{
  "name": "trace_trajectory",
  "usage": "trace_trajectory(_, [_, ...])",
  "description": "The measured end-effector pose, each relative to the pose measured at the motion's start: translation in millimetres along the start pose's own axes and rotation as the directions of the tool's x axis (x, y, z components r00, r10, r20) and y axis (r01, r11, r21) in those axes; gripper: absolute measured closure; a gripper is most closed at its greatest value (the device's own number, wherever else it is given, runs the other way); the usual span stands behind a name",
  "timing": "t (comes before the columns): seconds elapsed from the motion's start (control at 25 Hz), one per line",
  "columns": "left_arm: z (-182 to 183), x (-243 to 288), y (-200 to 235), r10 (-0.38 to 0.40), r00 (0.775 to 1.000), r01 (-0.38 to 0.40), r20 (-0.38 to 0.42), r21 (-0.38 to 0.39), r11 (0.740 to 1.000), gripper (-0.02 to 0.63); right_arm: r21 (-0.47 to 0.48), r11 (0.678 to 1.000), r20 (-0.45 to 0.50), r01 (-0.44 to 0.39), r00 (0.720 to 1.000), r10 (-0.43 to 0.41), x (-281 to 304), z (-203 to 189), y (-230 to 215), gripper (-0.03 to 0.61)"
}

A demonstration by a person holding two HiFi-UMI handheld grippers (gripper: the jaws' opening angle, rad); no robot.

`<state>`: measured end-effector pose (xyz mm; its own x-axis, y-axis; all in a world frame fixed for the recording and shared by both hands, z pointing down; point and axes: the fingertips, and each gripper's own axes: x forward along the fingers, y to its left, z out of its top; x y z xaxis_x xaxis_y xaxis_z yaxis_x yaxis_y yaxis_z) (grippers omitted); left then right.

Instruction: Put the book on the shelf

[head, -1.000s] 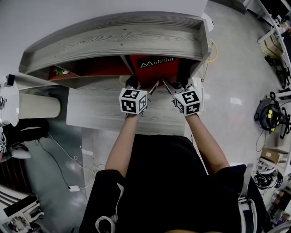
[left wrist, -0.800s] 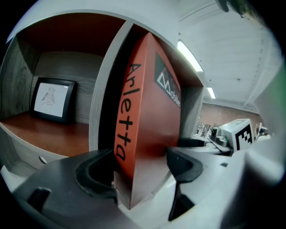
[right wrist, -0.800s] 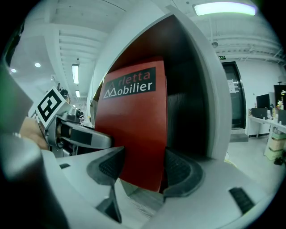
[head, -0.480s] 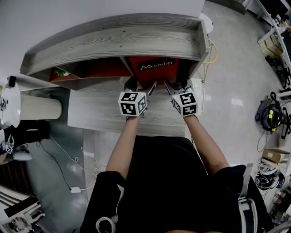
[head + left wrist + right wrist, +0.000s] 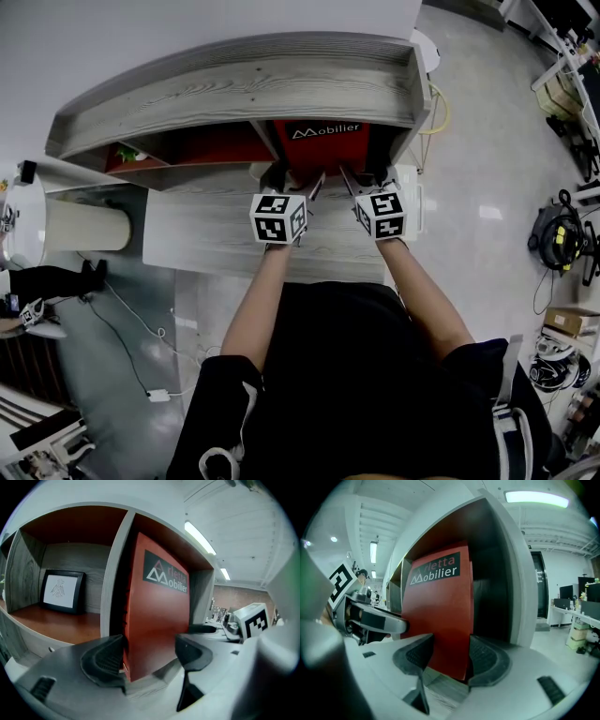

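Note:
A thick red book (image 5: 323, 150) with a dark "Mobilier" label stands upright in the right compartment of the grey wooden shelf (image 5: 234, 84). My left gripper (image 5: 292, 178) is at its left edge. There the book (image 5: 154, 620) sits between the left gripper (image 5: 147, 653) jaws, the left pad against the page side and the right jaw against the cover. My right gripper (image 5: 363, 176) is at the right edge. Its jaws are closing, with the book (image 5: 440, 620) wedged between both pads of the right gripper (image 5: 450, 656).
A framed picture (image 5: 61, 590) leans in the left compartment, beyond the upright divider (image 5: 115, 573). The shelf's right wall (image 5: 520, 583) stands close beside the book. A wooden ledge (image 5: 216, 234) lies under both grippers. Cables and gear (image 5: 558, 239) sit on the floor.
Both grippers stay at the book's two edges and have edged slightly towards the shelf. The book stands in the same compartment.

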<state>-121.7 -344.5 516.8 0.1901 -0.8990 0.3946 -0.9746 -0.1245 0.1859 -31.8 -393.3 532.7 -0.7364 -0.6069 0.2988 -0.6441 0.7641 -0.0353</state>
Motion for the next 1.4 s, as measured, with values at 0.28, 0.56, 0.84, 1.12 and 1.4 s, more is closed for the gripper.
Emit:
trace_trajectory(0.28, [2, -1, 1, -0.038, 0.999, 0.038, -0.001, -0.004, 0.999, 0.275, 0.021, 0.999, 0.007, 0.032, 0.999, -0.033, 3, 1, -2, 0.351])
trace_trajectory(0.56, [1, -1, 1, -0.057, 0.998, 0.057, -0.007, -0.002, 0.998, 0.275, 0.043, 0.996, -0.018, 0.084, 0.996, -0.084, 6, -1, -4, 0.359])
trace_trajectory(0.84, [2, -5, 0, -0.085, 0.996, 0.085, 0.000, -0.001, 0.996, 0.275, 0.058, 0.989, -0.027, 0.136, 0.990, -0.135, 8, 0, -5, 0.357])
trace_trajectory(1.12, [-4, -13, -10, -0.151, 0.988, 0.152, -0.013, 0.028, 0.988, 0.275, 0.075, 0.980, -0.035, 0.184, 0.983, -0.182, 14, 0, -6, 0.357])
trace_trajectory(1.4, [-4, -1, -14, -0.205, 0.978, 0.205, -0.027, 0.017, 0.979, 0.275, 0.106, 0.974, -0.037, 0.201, 0.980, -0.198, 18, 1, -4, 0.357])
